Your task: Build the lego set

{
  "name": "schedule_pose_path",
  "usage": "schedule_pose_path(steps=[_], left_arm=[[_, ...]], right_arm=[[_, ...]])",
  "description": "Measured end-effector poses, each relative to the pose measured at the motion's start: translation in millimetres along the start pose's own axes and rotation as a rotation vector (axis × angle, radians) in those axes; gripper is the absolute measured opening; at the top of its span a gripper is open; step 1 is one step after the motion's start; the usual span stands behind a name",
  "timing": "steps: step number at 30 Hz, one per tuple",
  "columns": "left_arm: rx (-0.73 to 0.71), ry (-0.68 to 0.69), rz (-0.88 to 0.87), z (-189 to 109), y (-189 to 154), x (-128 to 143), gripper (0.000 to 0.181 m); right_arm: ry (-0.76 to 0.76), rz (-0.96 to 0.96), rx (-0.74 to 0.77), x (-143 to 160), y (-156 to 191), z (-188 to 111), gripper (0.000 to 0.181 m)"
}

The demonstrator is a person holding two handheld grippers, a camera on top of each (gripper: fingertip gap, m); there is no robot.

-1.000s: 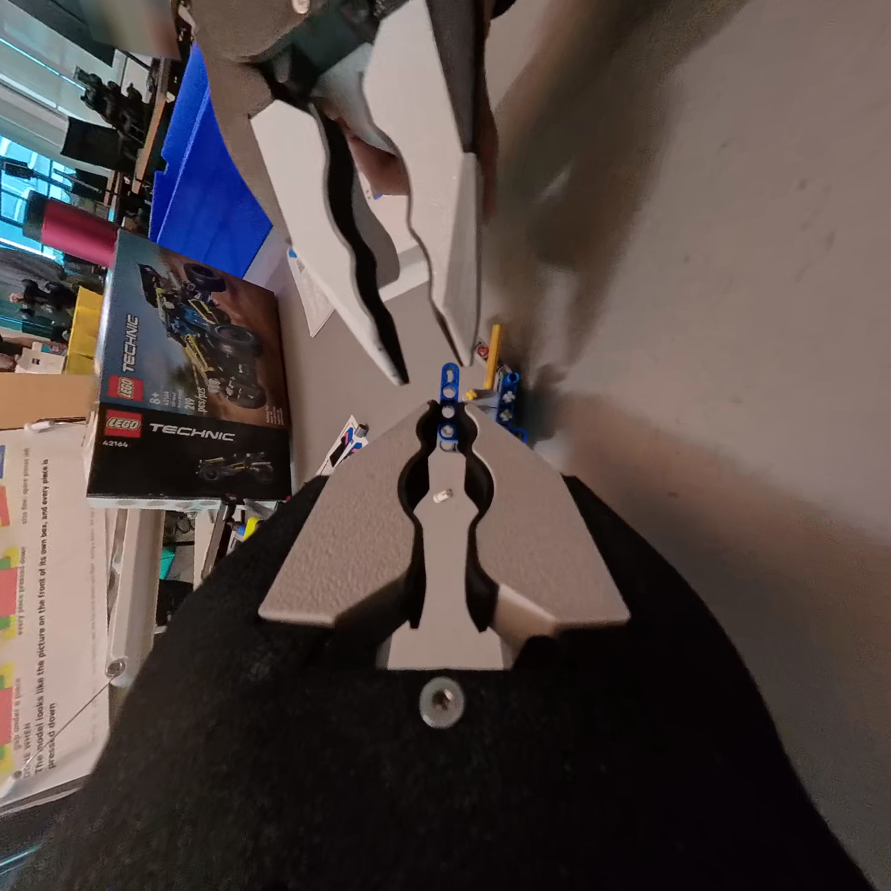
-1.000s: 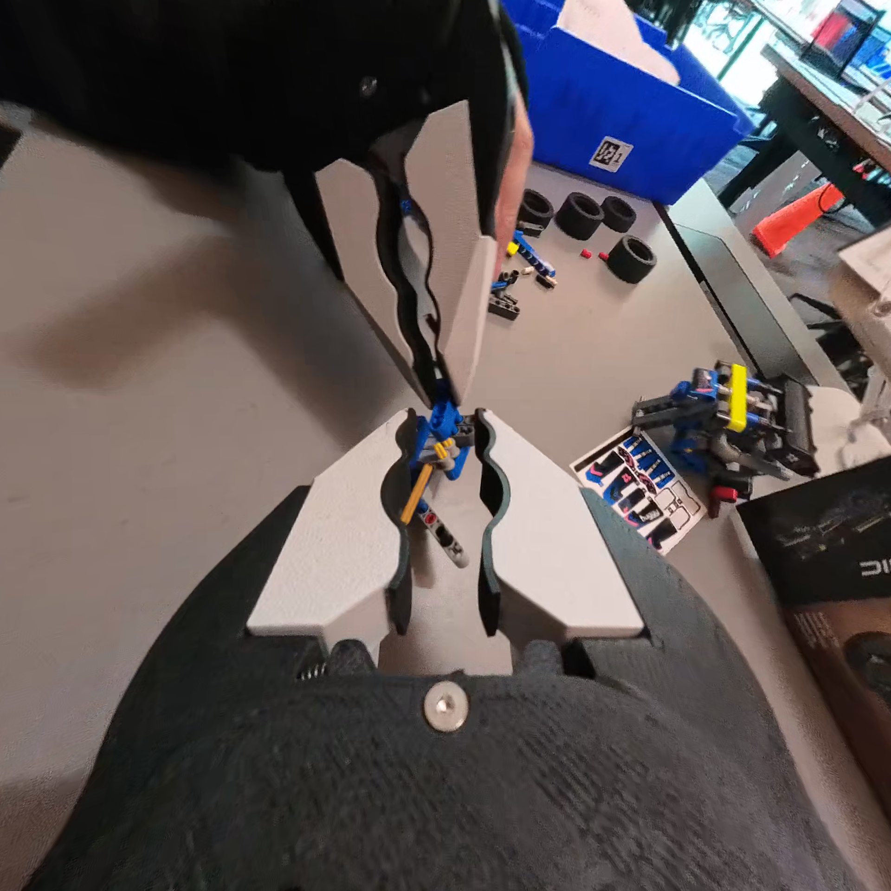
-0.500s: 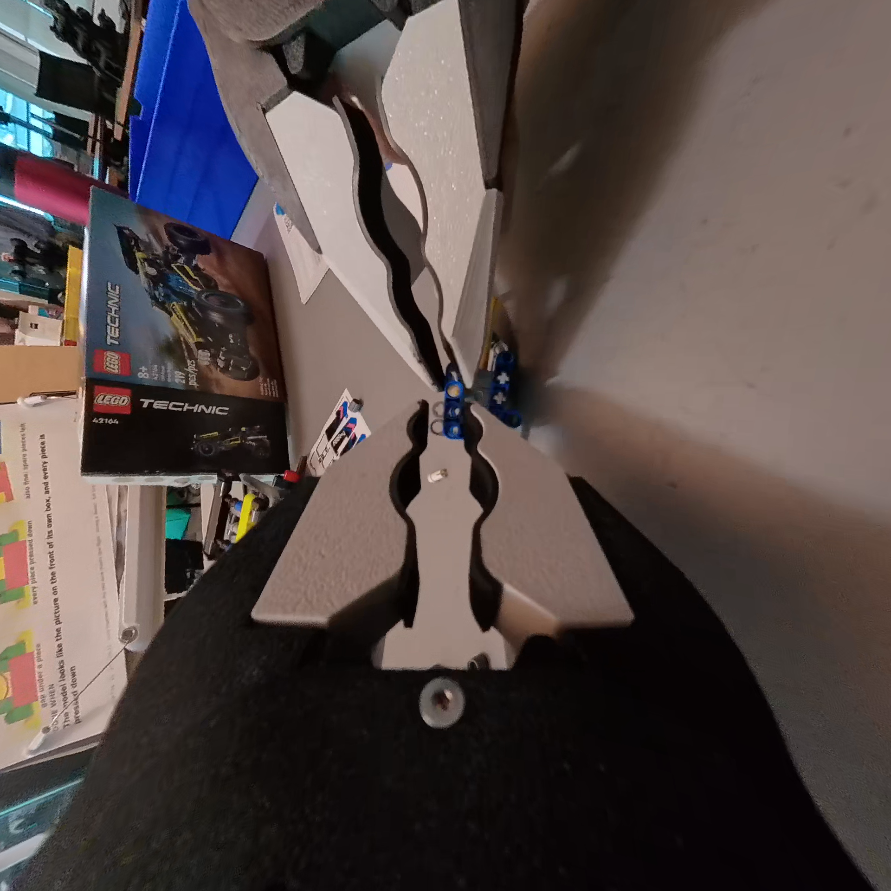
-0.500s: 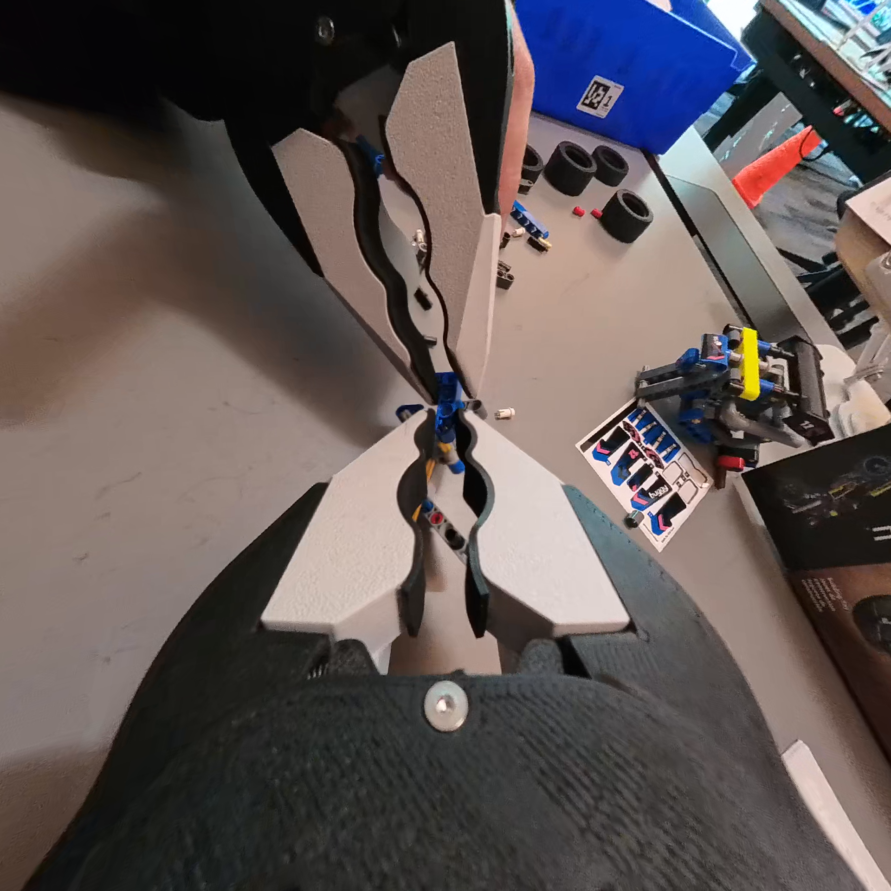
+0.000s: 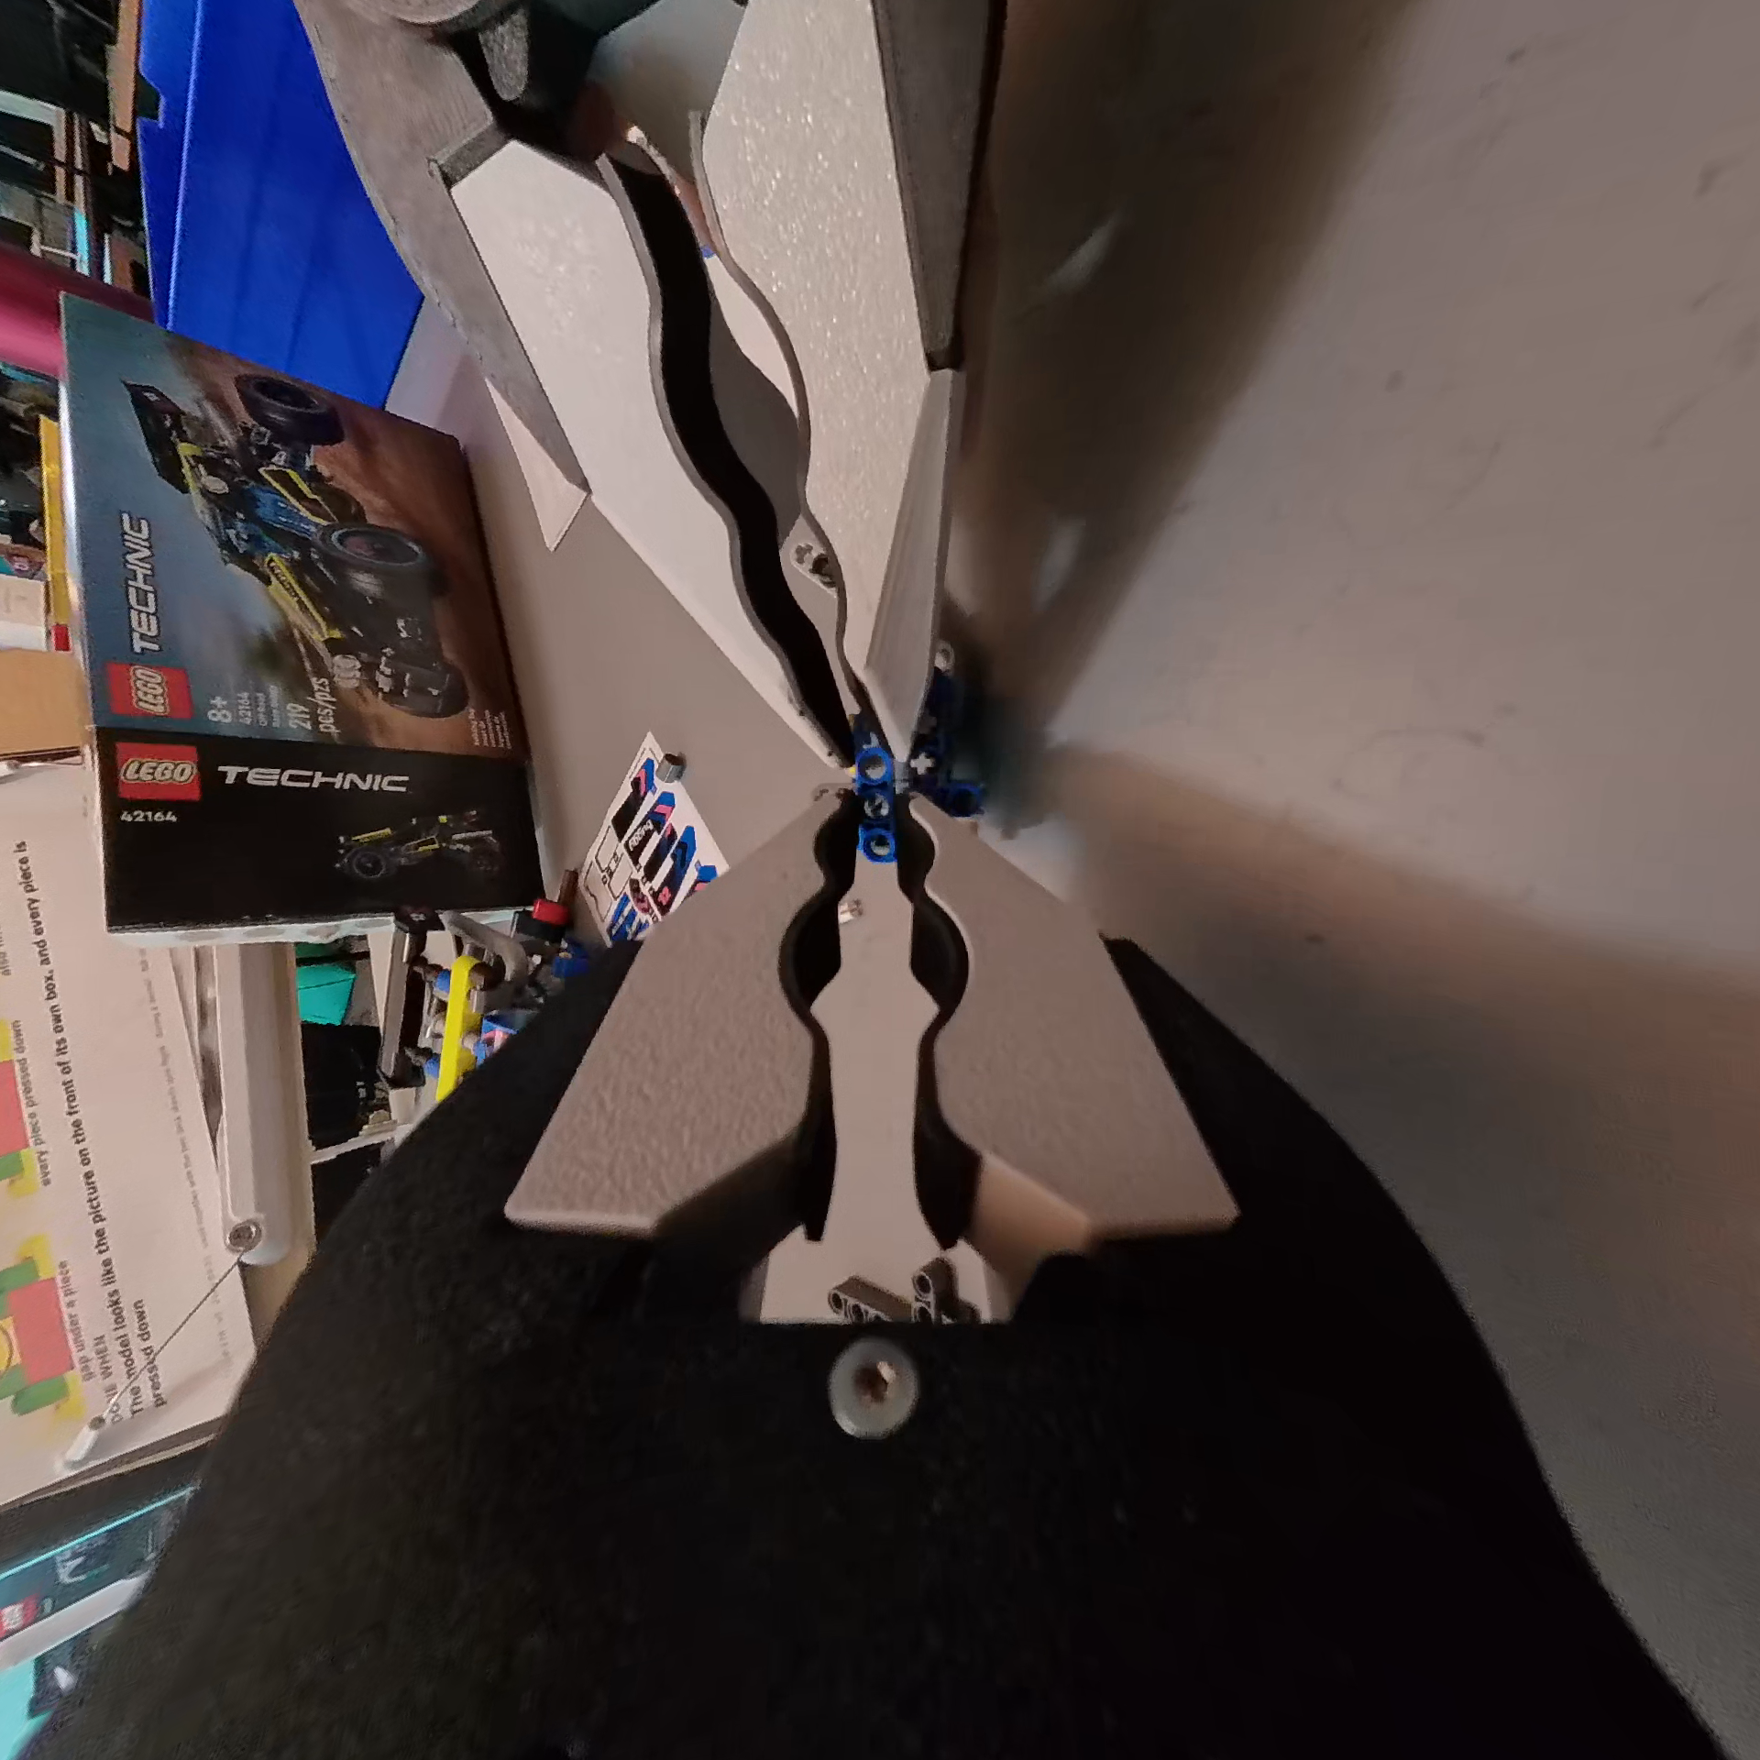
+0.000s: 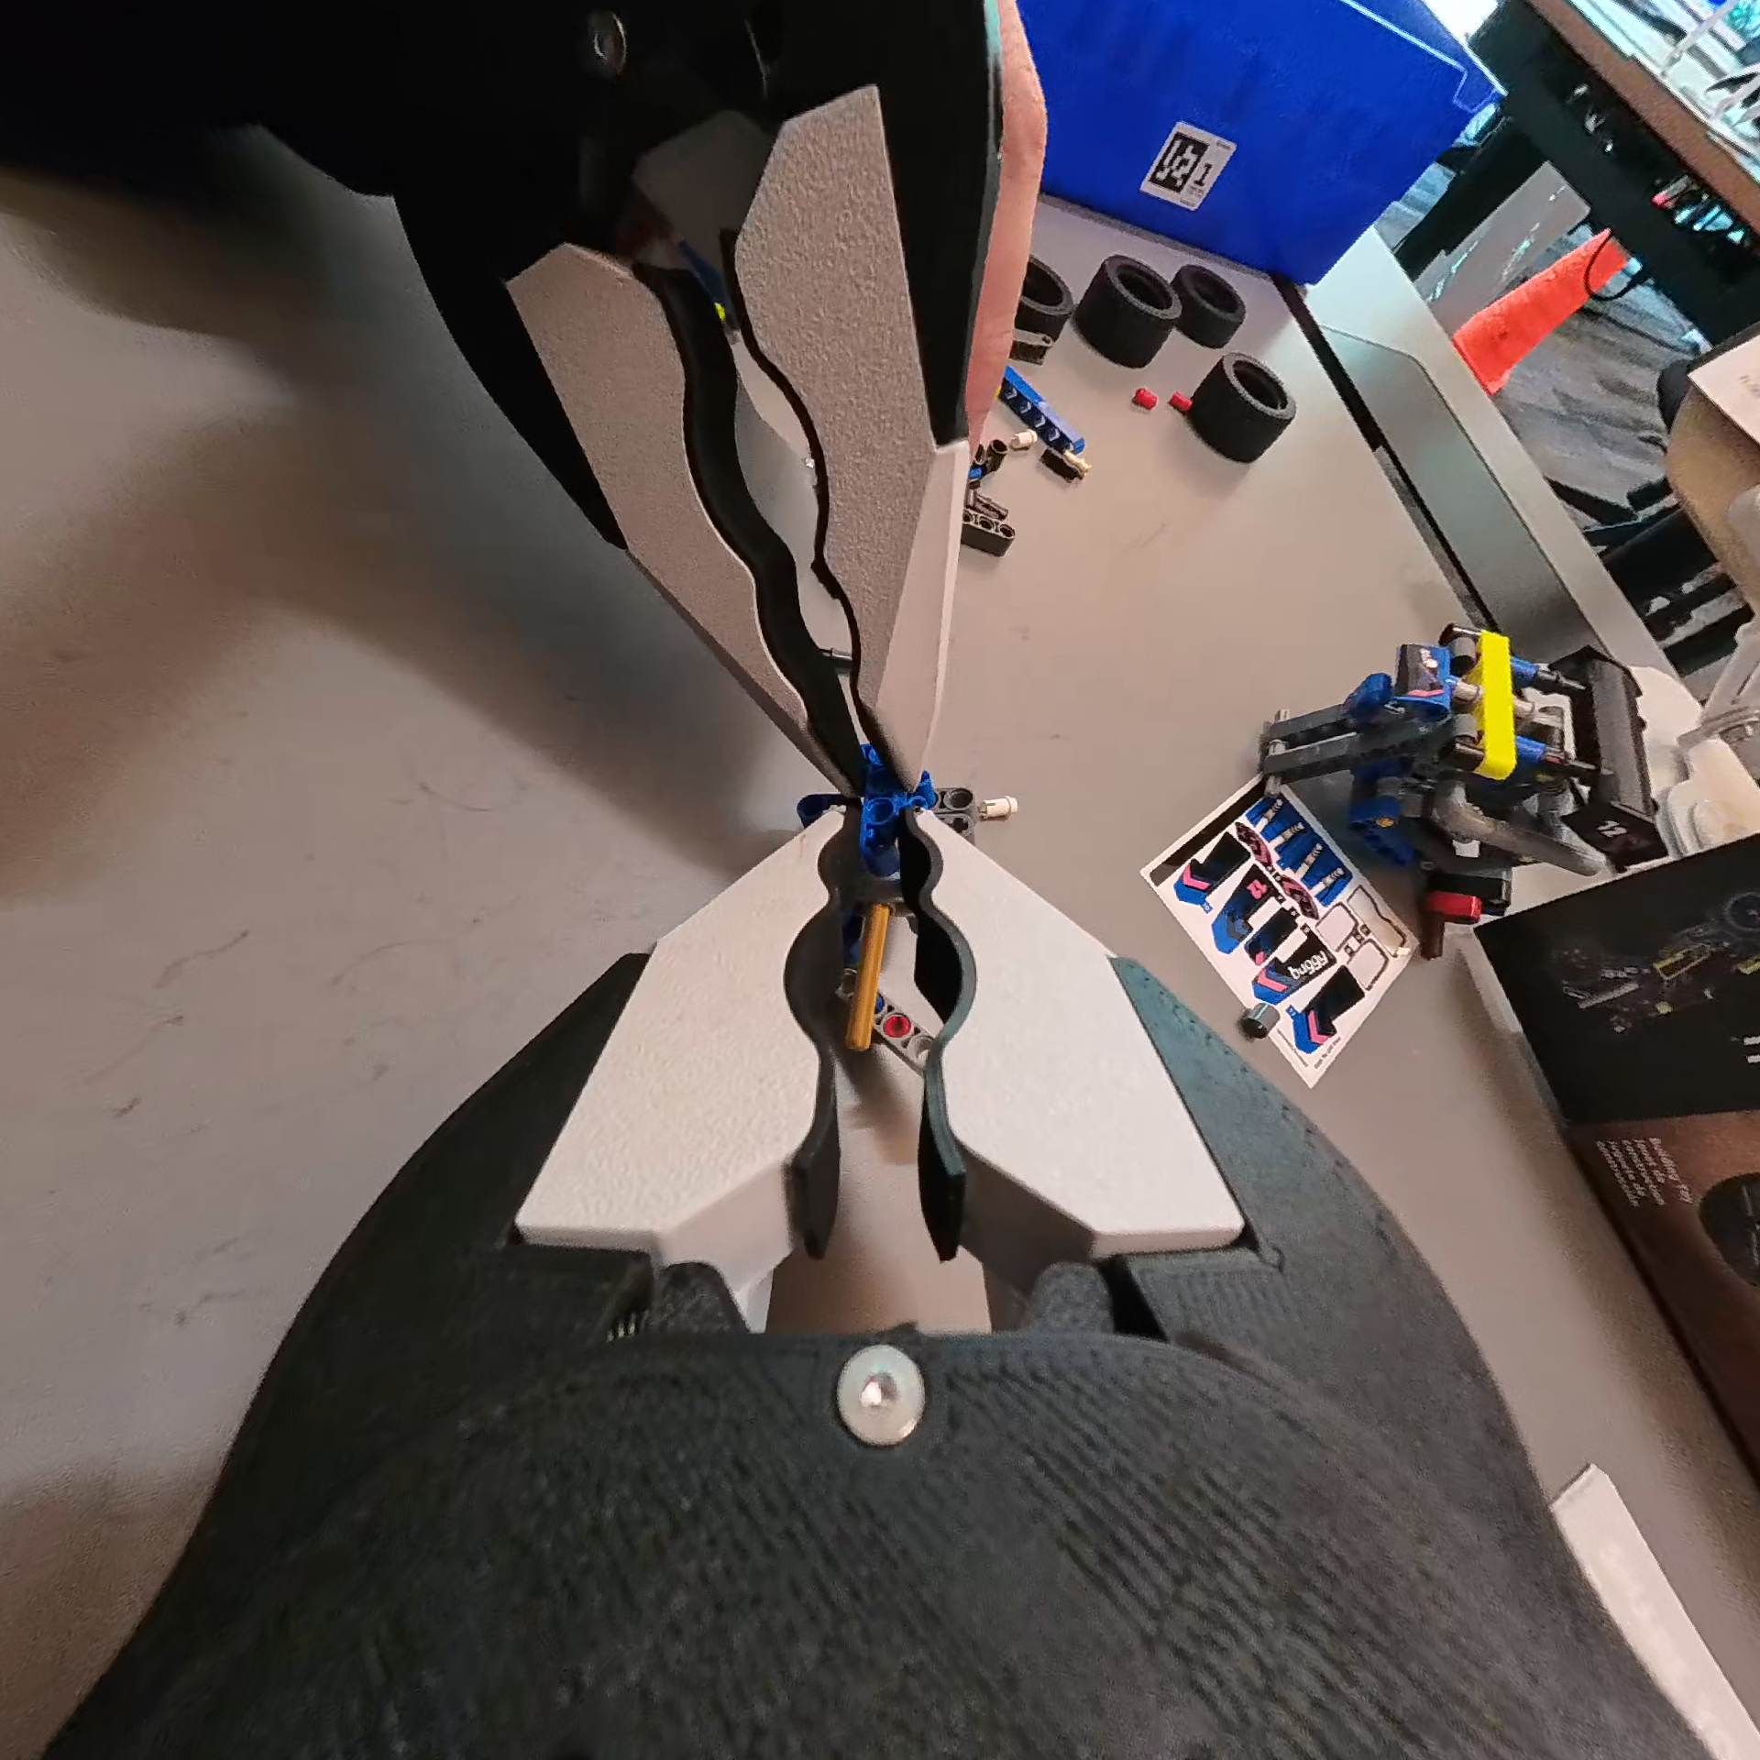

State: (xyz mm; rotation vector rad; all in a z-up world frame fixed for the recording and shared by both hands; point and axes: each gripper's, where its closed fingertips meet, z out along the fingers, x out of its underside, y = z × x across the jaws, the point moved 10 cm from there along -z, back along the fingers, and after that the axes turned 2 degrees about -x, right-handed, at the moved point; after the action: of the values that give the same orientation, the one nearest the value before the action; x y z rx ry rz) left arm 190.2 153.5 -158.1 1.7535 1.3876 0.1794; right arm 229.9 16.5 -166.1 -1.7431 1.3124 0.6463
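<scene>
Over a grey tabletop (image 6: 333, 762), scuffed & matte, w/ shadows across it. Landmark: sticker sheet (image 6: 1276, 929), flat on the tabletop. Just beyond it in the right wrist view, a partly built blue/grey/yellow chassis (image 6: 1486, 752); beside it toward the near right edge, dark set box (image 6: 1638, 1029). Well beyond it, four black tyres (image 6: 1238, 405) & loose small pcs, then a blue bin (image 6: 1238, 124) at the far edge. Orange cone (image 6: 1533, 310) on the floor past the table.

Left of the sheet: left gripper (image 5: 876, 829) & right gripper (image 6: 881, 838) tip to tip. Left closed narrow on a blue holed beam (image 5: 876, 810), long axis running along the fingers, toward the other gripper. Right pinched narrow on a small blue sub-assembly (image 6: 881, 819); yellow axle (image 6: 867, 976) trailing back between its fingers, long axis toward the camera. Whether the two blue parts are already joined: can't tell.
</scene>
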Motion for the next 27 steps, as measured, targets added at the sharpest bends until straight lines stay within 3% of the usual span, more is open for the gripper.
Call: schedule_pose_path(steps=[4,14,27], left_arm=[[-0.005,0.005,-0.026,-0.7,3.4,-0.1,0.016],[0.058,-0.011,-0.125,-2.4,12.8,0.6,0.011],[0.078,0.01,-0.209,2.2,38.8,7.6,0.01]], right_arm=[[-0.001,-0.013,0.025,0.7,-3.0,-1.8,0.006],[-0.017,-0.046,0.038,-0.2,-5.3,-3.9,0.005],[-0.028,0.045,-0.032,-4.1,-36.0,-10.1,0.006]])
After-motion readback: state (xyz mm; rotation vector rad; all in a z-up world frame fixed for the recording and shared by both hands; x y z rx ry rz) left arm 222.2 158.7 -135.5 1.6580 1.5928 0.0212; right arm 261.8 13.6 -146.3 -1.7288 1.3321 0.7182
